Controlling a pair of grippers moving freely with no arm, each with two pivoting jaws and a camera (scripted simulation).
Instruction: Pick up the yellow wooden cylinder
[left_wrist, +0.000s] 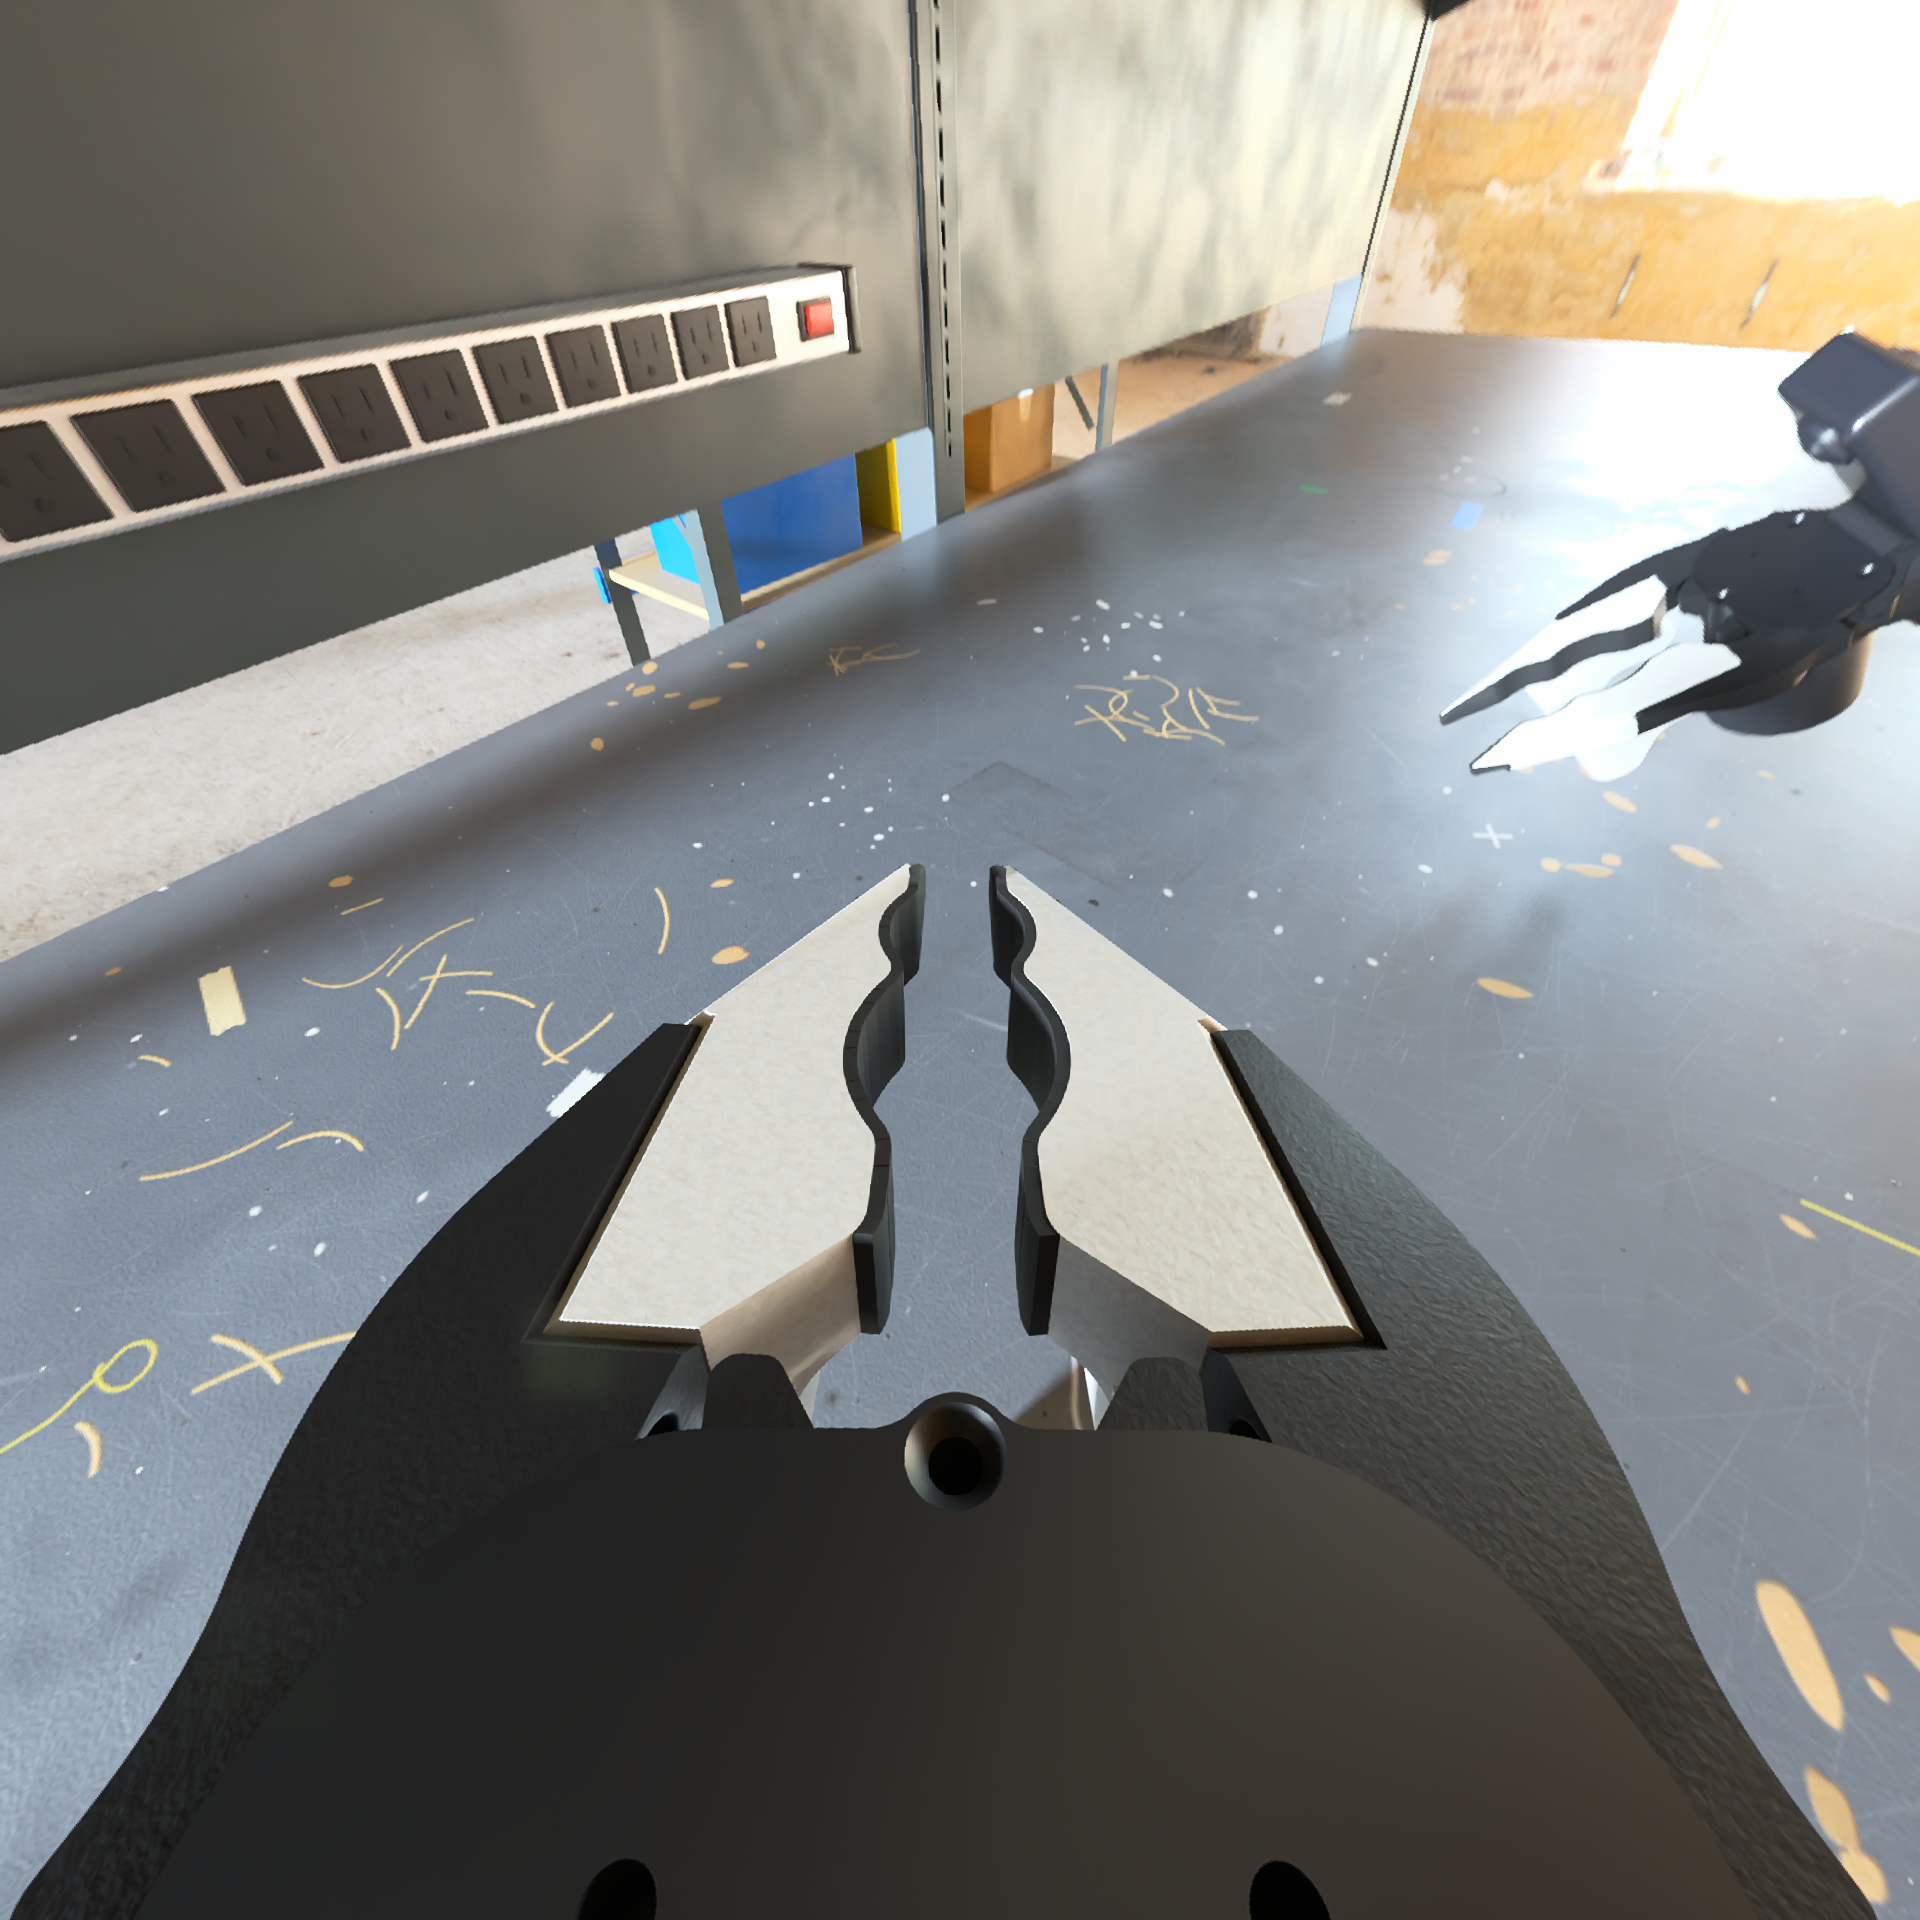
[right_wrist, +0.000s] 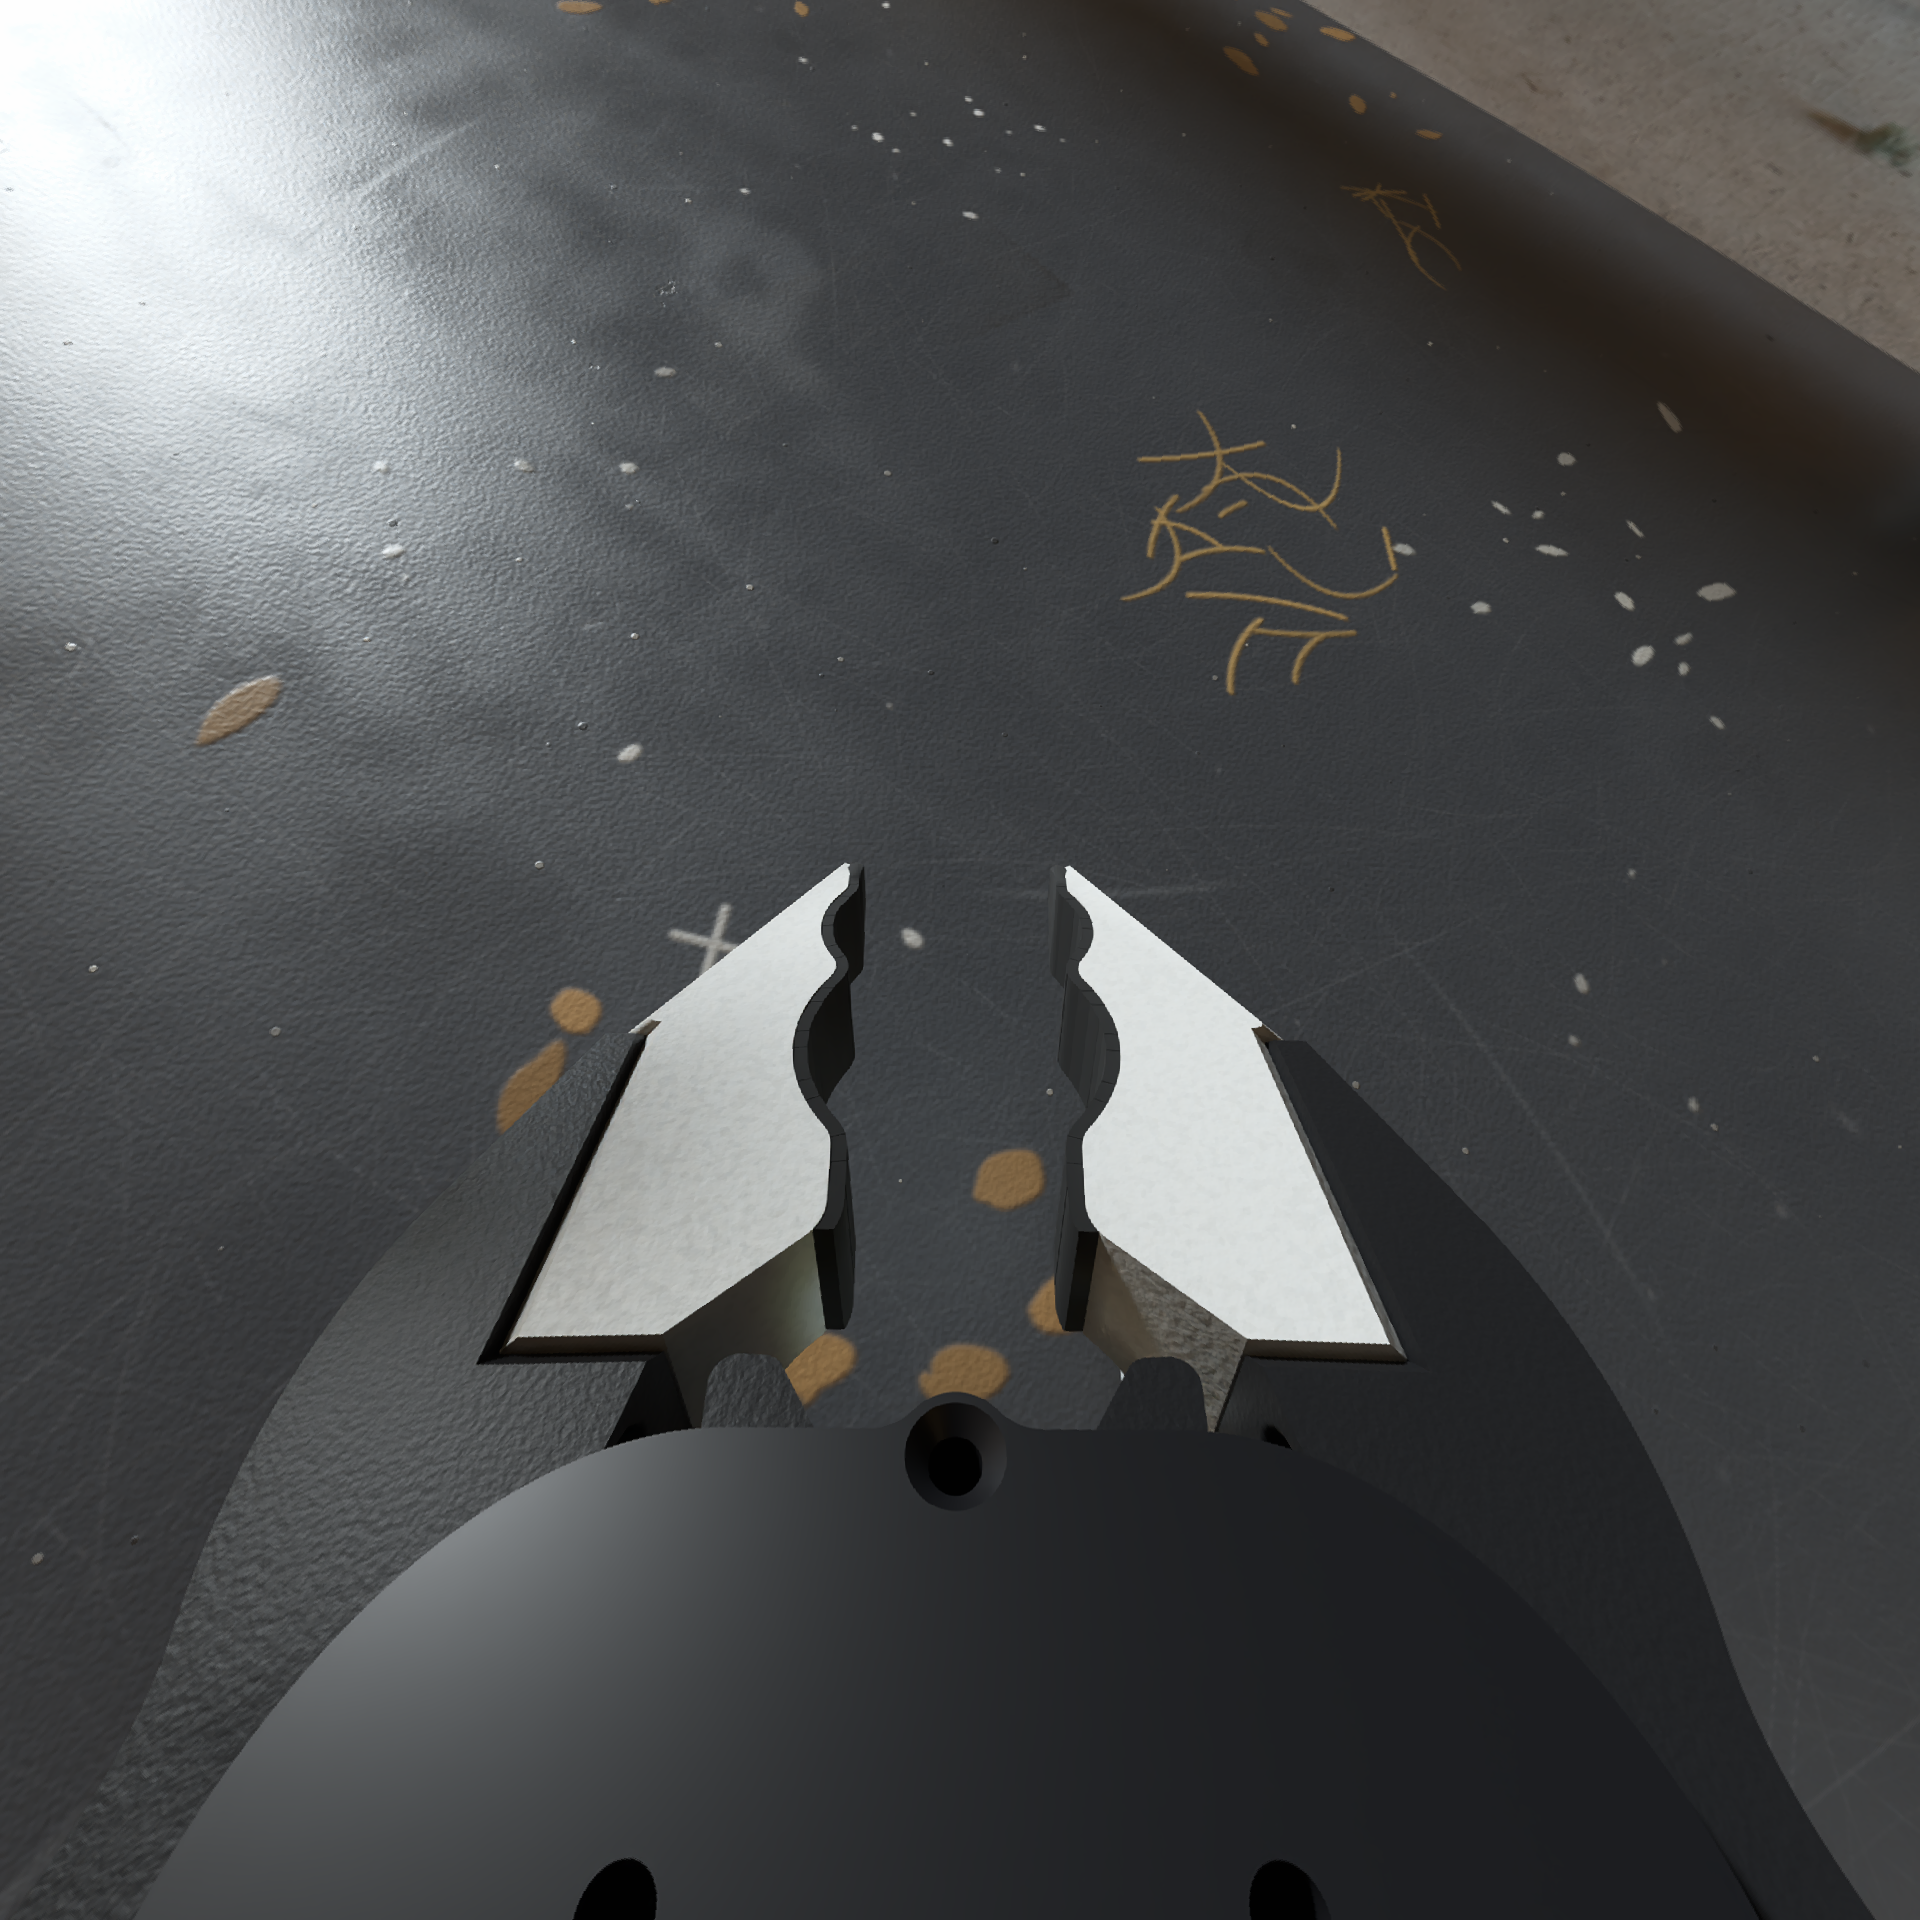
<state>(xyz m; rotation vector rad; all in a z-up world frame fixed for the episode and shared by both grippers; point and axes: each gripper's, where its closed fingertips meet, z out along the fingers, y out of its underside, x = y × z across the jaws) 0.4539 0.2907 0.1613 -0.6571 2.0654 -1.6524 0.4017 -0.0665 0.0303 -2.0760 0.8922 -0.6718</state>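
No yellow wooden cylinder shows in either view. My left gripper (left_wrist: 956, 873) hovers over the dark grey tabletop (left_wrist: 1195, 997) with its jaws a narrow gap apart and nothing between them. My right gripper (right_wrist: 958, 871) is open wider and empty, low over the same paint-flecked tabletop (right_wrist: 831, 520). The right gripper also shows in the left wrist view (left_wrist: 1460, 742), far right, its fingers pointing left and down at the table.
A grey back panel with a long power strip (left_wrist: 416, 405) and a metal upright (left_wrist: 940, 312) stands beyond the table's left edge. Blue and yellow boxes (left_wrist: 800, 514) and a cardboard box (left_wrist: 1003, 436) sit on low shelves behind. The floor shows past the table edge (right_wrist: 1766, 156).
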